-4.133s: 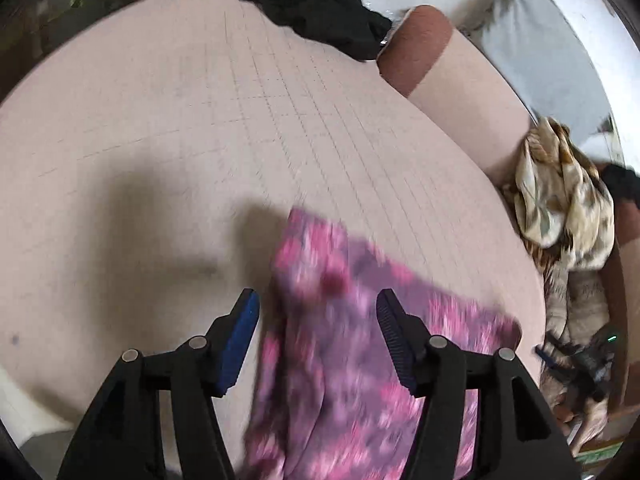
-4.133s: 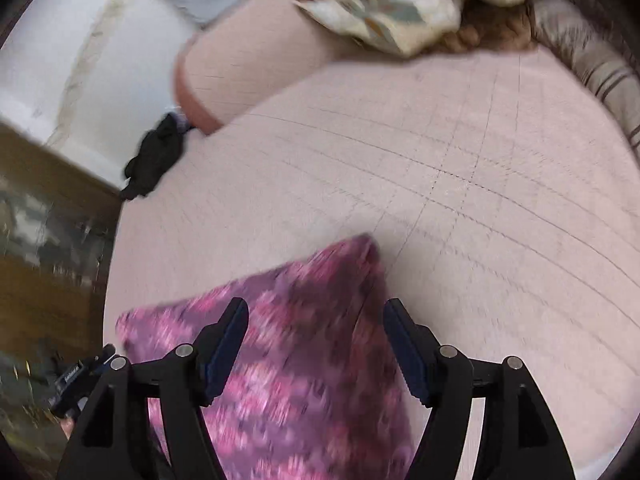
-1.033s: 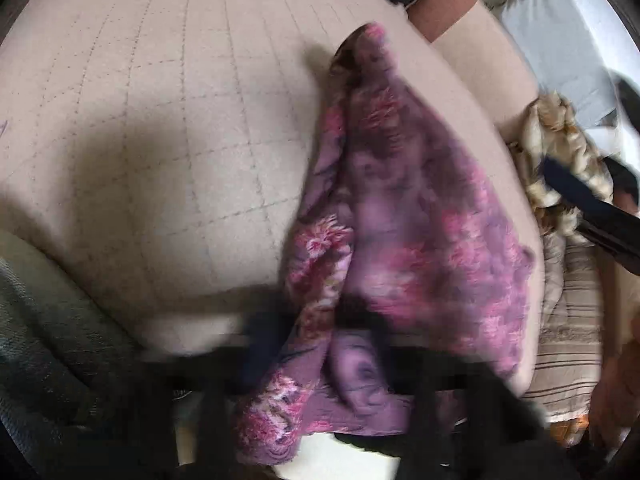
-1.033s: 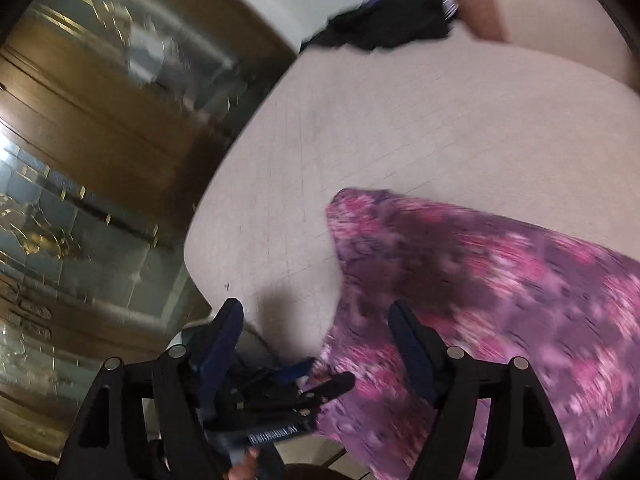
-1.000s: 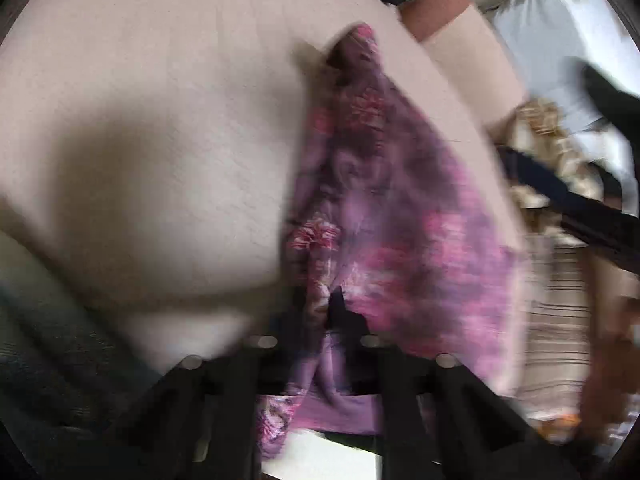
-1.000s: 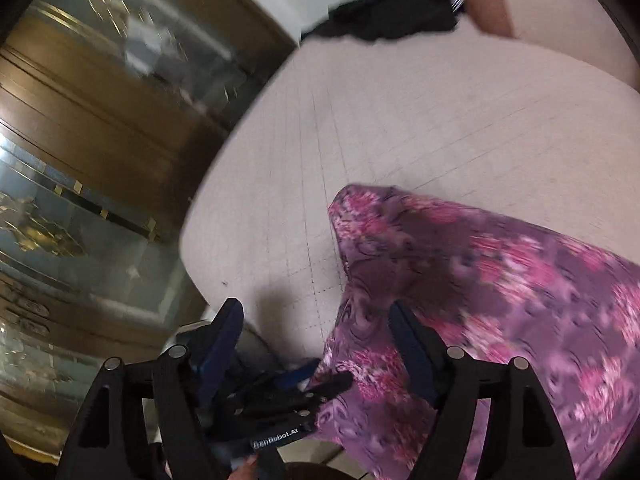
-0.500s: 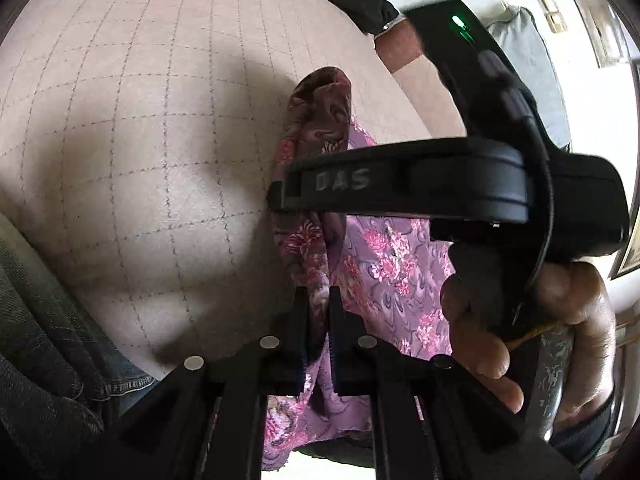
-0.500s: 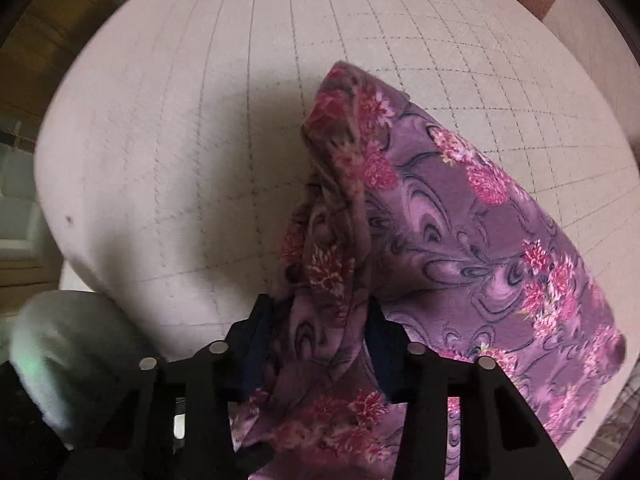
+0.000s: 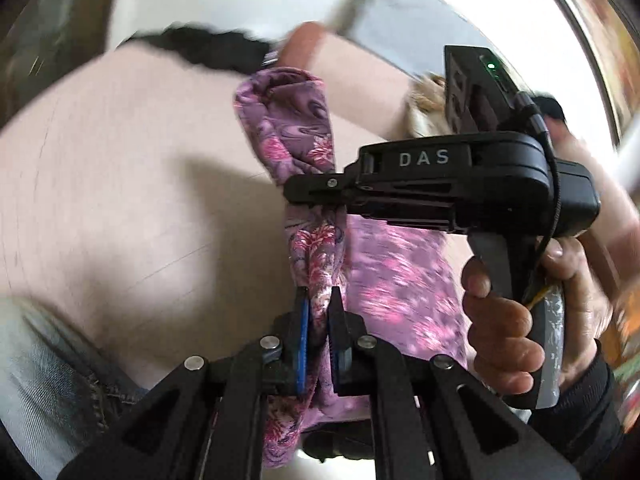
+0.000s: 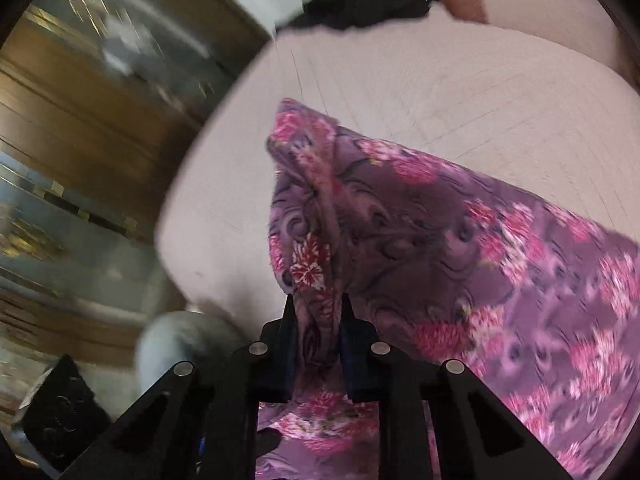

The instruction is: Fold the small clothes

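A purple cloth with pink flowers (image 9: pixel 384 280) lies partly on the beige quilted bed (image 9: pixel 120 184) and is lifted along its near edge. My left gripper (image 9: pixel 318 300) is shut on a bunched fold of that cloth. My right gripper (image 10: pixel 316 304) is shut on the same edge a little further along; it also shows from the side in the left wrist view (image 9: pixel 320 192), held in a hand, pinching the fabric above the left gripper. The cloth (image 10: pixel 460 240) spreads to the right over the bed in the right wrist view.
A black garment (image 9: pixel 208 52) lies at the far end of the bed, also in the right wrist view (image 10: pixel 360 4). A brown and beige bolster (image 9: pixel 352 68) runs along the right. A wooden glass-fronted cabinet (image 10: pixel 80 120) stands left of the bed. Jeans (image 9: pixel 48 380) show lower left.
Both grippers have closed on the cloth's near edge and lifted it off the bed. The bunched edge now stands up higher than half a second ago.
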